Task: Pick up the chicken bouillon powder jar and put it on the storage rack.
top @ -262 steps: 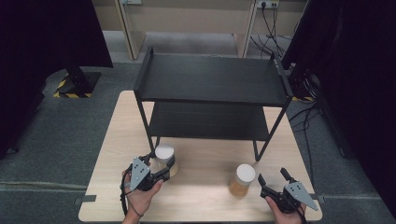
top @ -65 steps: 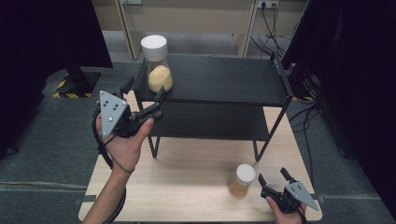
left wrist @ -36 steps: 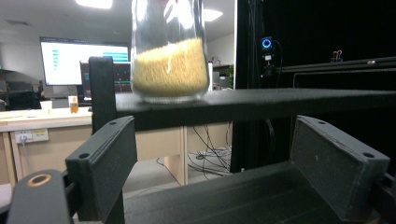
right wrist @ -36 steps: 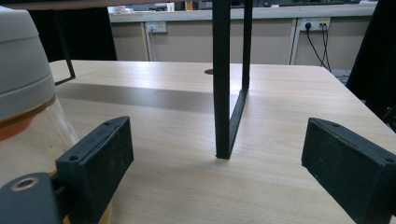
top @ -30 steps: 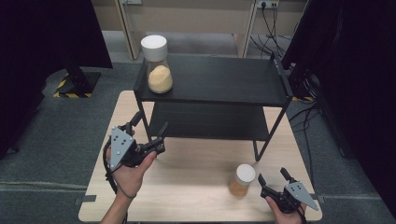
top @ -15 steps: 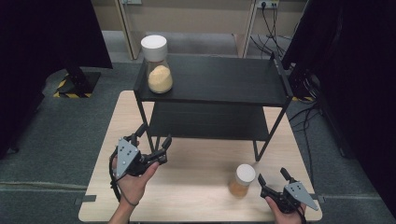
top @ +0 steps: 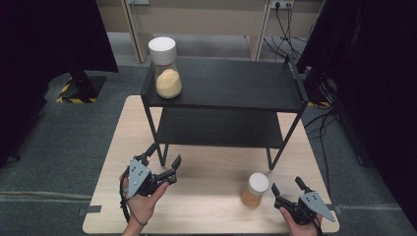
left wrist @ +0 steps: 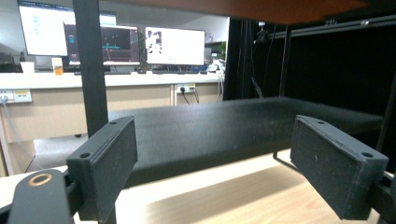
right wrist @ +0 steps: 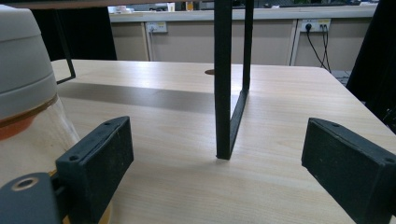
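Black left tongs (top: 163, 158) hang released and empty over the table's (top: 113, 187) near left part, just before the shelf rack (top: 223, 101). Right tongs (top: 286, 187) rest released at the near right corner, just beside a white-lidded jar (top: 254, 190). Another jar (top: 165, 67) stands on the rack's top left corner
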Available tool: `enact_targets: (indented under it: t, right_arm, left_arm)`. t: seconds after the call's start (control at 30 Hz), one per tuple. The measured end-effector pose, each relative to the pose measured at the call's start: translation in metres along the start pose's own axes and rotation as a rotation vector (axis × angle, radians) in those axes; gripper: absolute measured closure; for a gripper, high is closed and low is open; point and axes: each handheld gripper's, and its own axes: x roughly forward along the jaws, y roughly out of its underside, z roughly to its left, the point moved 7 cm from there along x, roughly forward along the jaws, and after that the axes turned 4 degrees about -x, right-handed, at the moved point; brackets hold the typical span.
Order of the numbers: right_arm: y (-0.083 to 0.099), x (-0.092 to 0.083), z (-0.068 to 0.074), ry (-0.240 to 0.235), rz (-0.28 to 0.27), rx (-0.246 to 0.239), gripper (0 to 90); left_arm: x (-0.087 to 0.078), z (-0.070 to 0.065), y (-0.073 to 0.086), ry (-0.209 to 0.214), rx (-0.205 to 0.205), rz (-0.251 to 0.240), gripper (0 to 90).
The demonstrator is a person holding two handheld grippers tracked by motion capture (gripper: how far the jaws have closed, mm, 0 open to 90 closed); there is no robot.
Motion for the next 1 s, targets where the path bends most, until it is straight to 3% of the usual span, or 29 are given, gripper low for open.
enact_targets:
  t: [0.8, 1.0]
  right_arm:
    - [0.000, 0.000, 0.000, -0.001, -0.002, -0.003, 9.4]
    - [0.000, 0.000, 0.000, -0.002, -0.002, -0.006, 9.4]
  left_arm:
    - [-0.012, 0.002, 0.041, -0.024, 0.008, 0.086, 14.4]
    - [-0.013, 0.005, 0.052, -0.027, -0.008, 0.099, 14.1]
